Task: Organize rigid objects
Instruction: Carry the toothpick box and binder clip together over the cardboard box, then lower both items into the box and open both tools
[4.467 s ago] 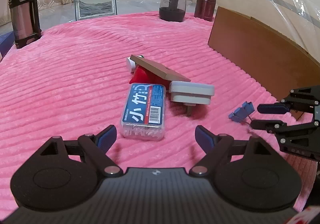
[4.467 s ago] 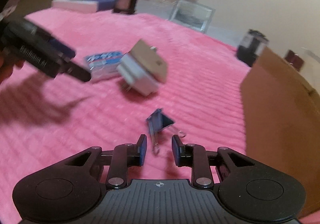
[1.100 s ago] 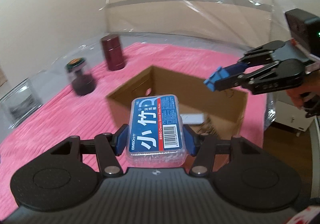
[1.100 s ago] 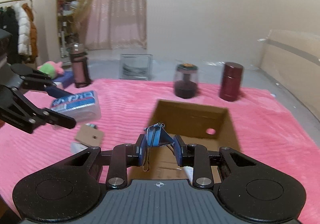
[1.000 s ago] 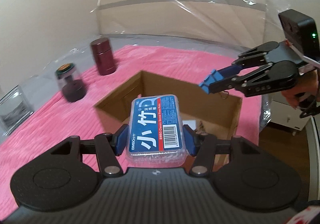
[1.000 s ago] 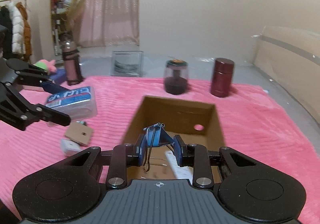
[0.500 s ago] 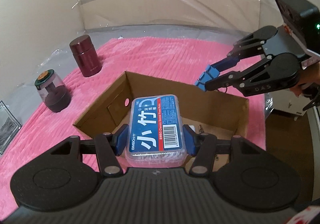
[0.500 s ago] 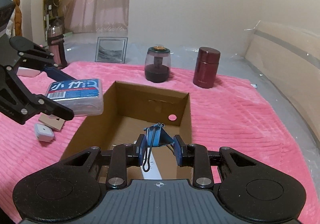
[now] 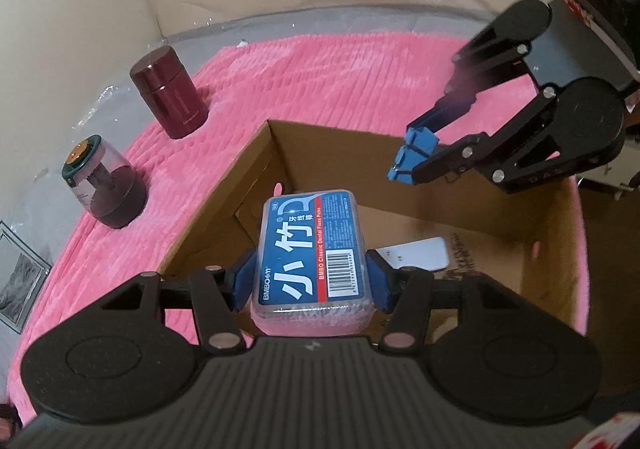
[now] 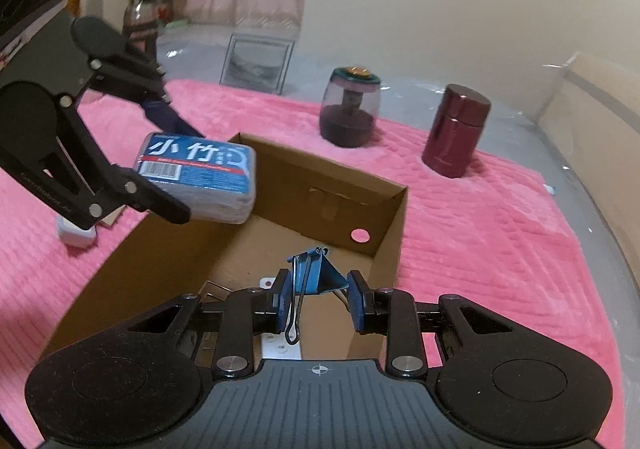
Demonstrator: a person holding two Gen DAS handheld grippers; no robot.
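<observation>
Right wrist view: the right tool (image 10: 318, 303) pinches a blue binder clip (image 10: 314, 273) above the cardboard box (image 10: 394, 217); beyond, the left tool (image 10: 160, 165) clamps the floss-pick box (image 10: 198, 175) over the box's near-left rim. Best lower both inside before letting go.

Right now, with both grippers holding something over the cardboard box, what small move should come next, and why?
Probably open the right gripper to drop the binder clip. It hangs above the open cardboard box, over bare floor beside a white item. The left gripper holds the floss pick box nearer the box's corner, so it likely needs lowering first.
</observation>
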